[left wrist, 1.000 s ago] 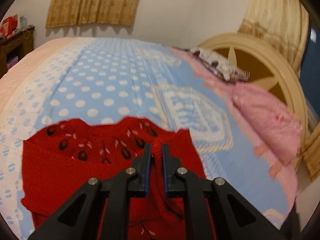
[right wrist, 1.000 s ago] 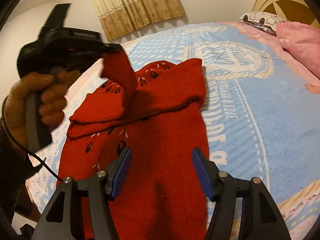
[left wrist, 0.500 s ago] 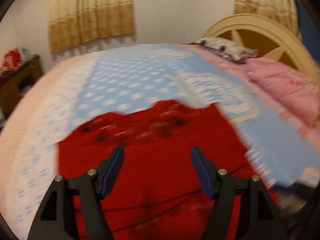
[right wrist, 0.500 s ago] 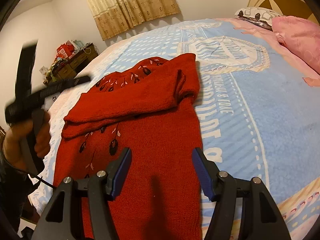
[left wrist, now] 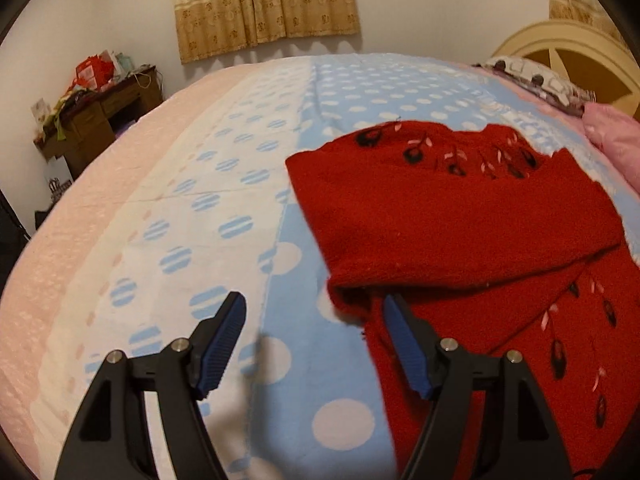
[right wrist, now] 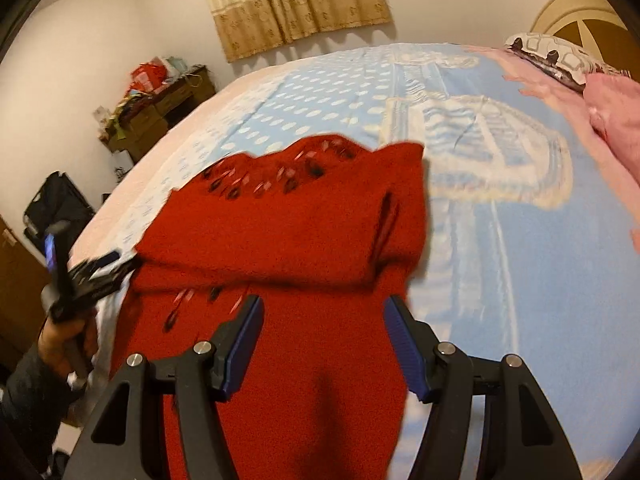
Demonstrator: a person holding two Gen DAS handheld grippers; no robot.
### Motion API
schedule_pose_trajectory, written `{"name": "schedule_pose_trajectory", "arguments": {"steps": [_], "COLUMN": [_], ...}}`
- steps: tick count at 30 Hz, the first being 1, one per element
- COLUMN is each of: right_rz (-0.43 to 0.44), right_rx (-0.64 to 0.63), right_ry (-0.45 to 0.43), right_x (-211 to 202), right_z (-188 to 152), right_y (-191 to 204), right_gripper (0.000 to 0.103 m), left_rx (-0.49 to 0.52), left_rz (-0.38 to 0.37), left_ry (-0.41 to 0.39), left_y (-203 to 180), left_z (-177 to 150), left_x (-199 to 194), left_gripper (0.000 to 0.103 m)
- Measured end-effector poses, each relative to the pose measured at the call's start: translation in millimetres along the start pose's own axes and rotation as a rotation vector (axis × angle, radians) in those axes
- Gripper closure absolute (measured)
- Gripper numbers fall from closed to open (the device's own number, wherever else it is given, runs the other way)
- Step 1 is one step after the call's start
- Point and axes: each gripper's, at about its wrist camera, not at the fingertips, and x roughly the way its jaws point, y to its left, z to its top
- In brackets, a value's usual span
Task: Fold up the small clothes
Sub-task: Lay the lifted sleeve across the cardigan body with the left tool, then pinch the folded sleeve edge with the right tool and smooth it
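- Warm, dim indoor light, no glare.
- Soft shadows under the curtain [left wrist: 266,4] hem on the wall, so the light comes from above.
- Fisheye bends the bed [left wrist: 192,208] into a dome; corners go black.
- Left wrist view fairly sharp; right wrist view motion-blurred, most on the red sweater [right wrist: 288,240].

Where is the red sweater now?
The red sweater lies on the blue dotted blanket, right of the open left gripper in the left wrist view.
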Motion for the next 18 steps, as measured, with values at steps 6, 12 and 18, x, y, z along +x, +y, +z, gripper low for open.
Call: {"name": "schedule_pose_trajectory", "arguments": {"steps": [6, 12, 18], "right_rz": [-0.082, -0.138, -0.159], "right_rx": [-0.008, 0.023, -0.003], "right_ry": [0.064, 0.093, 0.093], "right_x": [52, 81, 74], "right_z": [33, 24, 26], "right_y": [-9, -34, -25], "right_gripper": [0.051, 0.070, 0.069], "left_rx": [0.016, -0.054, -0.073], "left_rz": [0.072, 0.028, 0.024], "left_ry": [0.004, -0.005, -0.012], "left_y": [-4, 11, 13], "left_z": [-3, -10, -13], "left_x": [17, 18, 20], "left_gripper": [0.019, 0.012, 0.008]}}
